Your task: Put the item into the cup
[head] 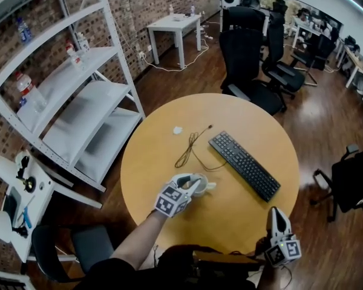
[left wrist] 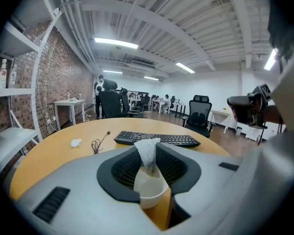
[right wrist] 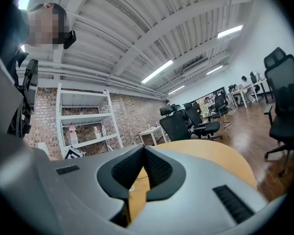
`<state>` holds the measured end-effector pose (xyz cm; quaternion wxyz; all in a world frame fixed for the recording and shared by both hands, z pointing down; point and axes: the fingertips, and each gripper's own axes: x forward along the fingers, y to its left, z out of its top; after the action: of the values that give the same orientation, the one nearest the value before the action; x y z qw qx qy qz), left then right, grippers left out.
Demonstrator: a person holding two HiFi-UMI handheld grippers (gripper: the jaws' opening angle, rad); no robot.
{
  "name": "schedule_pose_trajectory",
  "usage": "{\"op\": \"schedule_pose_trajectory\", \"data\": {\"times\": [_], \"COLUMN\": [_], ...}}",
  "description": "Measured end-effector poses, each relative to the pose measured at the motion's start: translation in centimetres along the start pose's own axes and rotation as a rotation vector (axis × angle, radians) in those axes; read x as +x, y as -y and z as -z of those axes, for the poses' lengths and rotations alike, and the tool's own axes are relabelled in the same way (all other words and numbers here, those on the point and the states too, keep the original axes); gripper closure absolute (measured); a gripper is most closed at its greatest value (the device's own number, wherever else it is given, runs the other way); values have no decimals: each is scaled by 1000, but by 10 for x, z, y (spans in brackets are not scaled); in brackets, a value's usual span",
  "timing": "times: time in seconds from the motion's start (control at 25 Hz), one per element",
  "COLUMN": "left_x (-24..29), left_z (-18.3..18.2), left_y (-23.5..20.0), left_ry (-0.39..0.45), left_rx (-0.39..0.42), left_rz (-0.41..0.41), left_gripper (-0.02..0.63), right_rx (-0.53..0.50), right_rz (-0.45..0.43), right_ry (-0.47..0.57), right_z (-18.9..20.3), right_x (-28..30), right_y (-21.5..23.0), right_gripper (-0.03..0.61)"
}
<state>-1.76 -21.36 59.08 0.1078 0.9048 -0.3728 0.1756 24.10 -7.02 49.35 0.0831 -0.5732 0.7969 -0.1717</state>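
On the round wooden table (head: 248, 116) a white cup (head: 201, 185) stands near the front left. My left gripper (head: 190, 187) hangs right over it. In the left gripper view the jaws (left wrist: 148, 144) are shut on a thin white packet (left wrist: 148, 155), pinched at its upper part, and its lower end hangs into the cup (left wrist: 152, 192) just below. My right gripper (head: 278, 215) is at the table's front right edge, away from the cup. Its jaws (right wrist: 143, 150) meet at the tips with nothing between them.
A black keyboard (head: 244, 165) lies diagonally right of the cup, a tangled black cable (head: 190, 148) behind it, and a small white scrap (head: 178, 130) farther back. A white shelf rack (head: 78, 101) stands left of the table, office chairs (head: 245, 59) behind it.
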Motion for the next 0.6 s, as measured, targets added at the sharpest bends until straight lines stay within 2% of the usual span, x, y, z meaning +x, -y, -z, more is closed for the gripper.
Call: {"op": "schedule_pose_trajectory", "data": {"times": [0.2,0.48,0.6], "left_x": [5,-5,-22], "left_z": [9,1,-14], "left_y": [0,-6,-9], "left_ry": [-30,1,69], "left_rx": [-39,-20,-10], "left_rz": [16,-16,-36], "left_gripper": [429,423,423], "right_rx": [13,-7,-12], "right_rz": [-13,-27,-24], "right_ry": [7,20,16], "right_z": [4,1,2], "right_x": [1,6,7], "right_y": [-4,-9,-8], "right_gripper": [571,571,571]}}
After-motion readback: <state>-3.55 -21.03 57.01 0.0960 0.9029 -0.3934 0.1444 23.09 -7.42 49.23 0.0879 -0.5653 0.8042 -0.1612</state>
